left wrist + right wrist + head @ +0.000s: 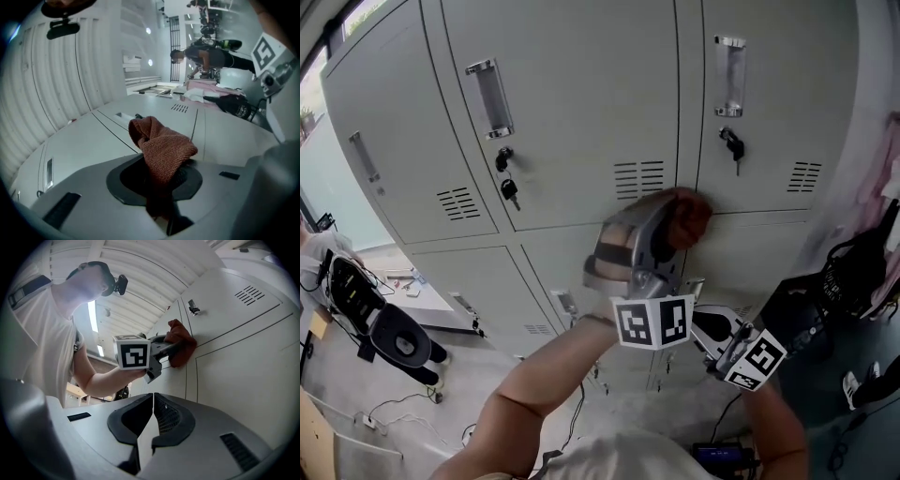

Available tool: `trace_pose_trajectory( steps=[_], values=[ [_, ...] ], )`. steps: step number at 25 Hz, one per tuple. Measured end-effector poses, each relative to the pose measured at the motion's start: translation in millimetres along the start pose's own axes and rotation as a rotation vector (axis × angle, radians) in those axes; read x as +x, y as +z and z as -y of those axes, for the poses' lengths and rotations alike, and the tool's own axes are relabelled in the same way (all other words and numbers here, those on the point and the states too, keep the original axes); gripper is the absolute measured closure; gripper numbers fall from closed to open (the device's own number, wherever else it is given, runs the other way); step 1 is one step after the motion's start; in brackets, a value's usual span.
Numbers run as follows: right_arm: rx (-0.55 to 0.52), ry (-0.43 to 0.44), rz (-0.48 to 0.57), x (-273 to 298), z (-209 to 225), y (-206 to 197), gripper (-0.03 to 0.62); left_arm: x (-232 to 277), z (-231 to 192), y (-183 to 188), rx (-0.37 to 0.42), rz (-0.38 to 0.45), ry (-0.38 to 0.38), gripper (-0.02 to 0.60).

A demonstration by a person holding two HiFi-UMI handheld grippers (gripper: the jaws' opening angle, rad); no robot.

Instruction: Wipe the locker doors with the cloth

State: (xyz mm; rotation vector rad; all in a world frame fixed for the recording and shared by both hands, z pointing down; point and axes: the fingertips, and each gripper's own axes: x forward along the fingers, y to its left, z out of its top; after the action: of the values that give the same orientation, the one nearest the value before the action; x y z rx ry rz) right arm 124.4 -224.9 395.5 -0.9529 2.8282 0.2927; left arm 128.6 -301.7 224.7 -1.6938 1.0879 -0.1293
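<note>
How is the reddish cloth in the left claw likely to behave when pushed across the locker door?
Probably floppy: the cloth folds and bunches above the left claw. Likely light, since one pinch carries it. Its knitted texture should drag rather than slip on the smooth locker door, so it may bunch further.

The head camera sits high, close to the locker doors [581, 112], and looks steeply down their fronts to the floor [478, 384]. The camera on the left gripper [161, 187] lies almost against a door, facing along its surface toward the far end of the room. The one on the right gripper [151, 427] rides lower and to the right, near the same door, tilted upward. All three catch the cloth [686, 214] on that door.
</note>
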Motion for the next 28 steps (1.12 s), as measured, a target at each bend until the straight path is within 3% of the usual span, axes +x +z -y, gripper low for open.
trace_pose_trajectory(
  steps=[2,5,8,13,19,28],
  values=[
    [0.007,-0.017,0.0,-6.5,5.0,0.6,0.576,11.2,-22.5,11.8,-0.022,0.017,0.041,0.509],
    [0.026,-0.041,0.005,-13.1,14.8,1.6,0.576,12.3,-69.5,10.1,-0.109,0.027,0.161,0.509],
    [0.043,-0.057,0.009,-13.6,20.0,-1.2,0.576,-12.7,-95.9,-20.1,-0.145,0.017,0.298,0.509],
    [0.059,-0.025,0.003,2.8,17.9,-6.0,0.576,-69.5,-122.7,-87.5,-0.121,-0.065,0.459,0.509],
    [0.056,0.049,-0.001,31.9,1.6,-6.7,0.576,-112.2,-169.6,-141.9,-0.046,-0.147,0.546,0.511],
    [0.036,0.082,0.0,44.9,-14.5,0.8,0.576,-108.4,-261.7,-137.6,-0.005,-0.116,0.623,0.509]
  ],
)
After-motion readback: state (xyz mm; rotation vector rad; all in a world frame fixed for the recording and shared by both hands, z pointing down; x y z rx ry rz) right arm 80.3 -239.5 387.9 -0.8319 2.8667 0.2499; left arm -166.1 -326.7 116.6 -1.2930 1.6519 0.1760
